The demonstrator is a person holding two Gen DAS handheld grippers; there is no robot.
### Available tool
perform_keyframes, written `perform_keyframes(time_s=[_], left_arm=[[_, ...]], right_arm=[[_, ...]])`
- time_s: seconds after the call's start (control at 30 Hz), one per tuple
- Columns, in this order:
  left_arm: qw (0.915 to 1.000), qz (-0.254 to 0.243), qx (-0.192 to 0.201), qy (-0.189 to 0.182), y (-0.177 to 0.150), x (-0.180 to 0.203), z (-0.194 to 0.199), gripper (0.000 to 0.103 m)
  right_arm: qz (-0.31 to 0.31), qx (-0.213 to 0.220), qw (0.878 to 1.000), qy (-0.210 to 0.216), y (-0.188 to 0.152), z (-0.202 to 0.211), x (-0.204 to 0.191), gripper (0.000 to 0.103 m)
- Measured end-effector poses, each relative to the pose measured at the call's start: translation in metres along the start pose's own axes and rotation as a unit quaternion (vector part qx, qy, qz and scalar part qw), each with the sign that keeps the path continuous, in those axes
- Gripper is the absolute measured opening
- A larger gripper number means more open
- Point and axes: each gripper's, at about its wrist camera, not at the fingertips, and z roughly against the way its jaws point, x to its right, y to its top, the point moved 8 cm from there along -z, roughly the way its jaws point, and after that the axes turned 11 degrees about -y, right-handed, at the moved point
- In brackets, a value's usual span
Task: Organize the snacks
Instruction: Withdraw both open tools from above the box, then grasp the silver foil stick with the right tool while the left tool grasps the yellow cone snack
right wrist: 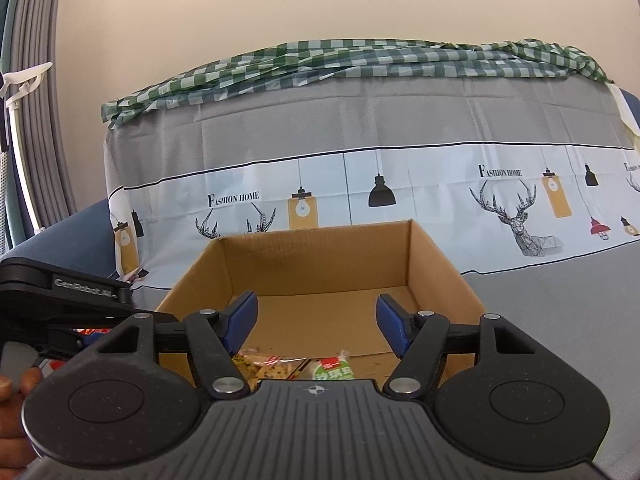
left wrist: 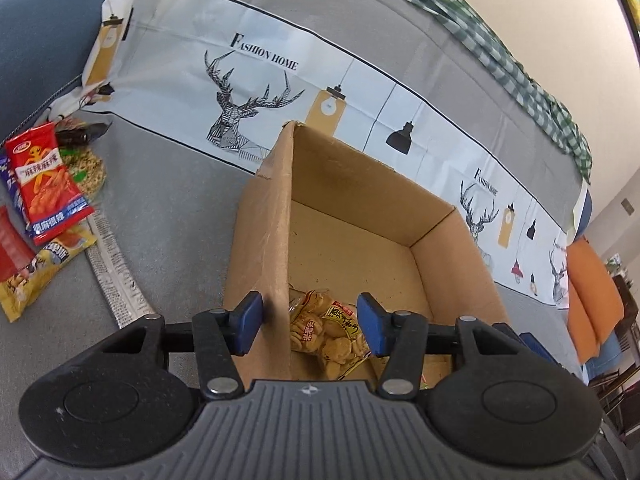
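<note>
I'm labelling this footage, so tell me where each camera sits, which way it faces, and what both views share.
Left wrist: rides on the left gripper, angled down over the left wall of the cardboard box; its open fingers straddle that wall, above a biscuit packet; loose snack packets lie left.
Right wrist: rides on the right gripper, facing nearly level across the box toward the deer-print cloth; the left gripper's body and a hand show at left.
Shared: box, biscuit packet, cloth.

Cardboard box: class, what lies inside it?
Inside the cardboard box: a yellow cracker packet and a green-labelled packet; the grippers' bodies cover the box's near end.
</note>
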Motion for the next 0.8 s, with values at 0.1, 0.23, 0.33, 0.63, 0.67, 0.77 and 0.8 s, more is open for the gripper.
perform_keyframes(time_s=[0.1,0.23,0.33,0.63,0.67,0.77,0.8], left_arm=[[1.0,0.002,-0.002,-0.004,0.001,-0.001,-0.001,0.057],[0.9999,0.009,-0.001,-0.014,0.003,-0.007,0.005,0.057],[0.9998,0.007,0.004,-0.02,0.007,-0.011,0.015,0.057],[0.9993,-0.024,0.012,-0.026,0.019,-0.034,0.051,0.057],[0.9993,-0.023,0.013,-0.026,0.02,-0.039,0.055,0.057],[0.9995,-0.019,0.015,-0.019,0.024,-0.057,0.067,0.057],[0.9996,-0.016,0.016,-0.017,0.026,-0.064,0.071,0.057]], right_arm=[[0.006,0.0,1.0,0.003,0.0,-0.001,-0.002,0.068],[0.009,-0.001,1.0,0.004,0.0,-0.003,-0.005,0.068],[0.011,-0.002,1.0,0.005,0.0,-0.004,-0.006,0.068],[0.02,0.004,1.0,0.015,0.003,0.007,-0.027,0.068],[0.017,0.001,1.0,0.018,0.003,0.007,-0.029,0.067],[0.015,-0.003,1.0,0.026,0.003,0.01,-0.039,0.062],[0.016,-0.004,0.999,0.031,0.003,0.01,-0.043,0.059]])
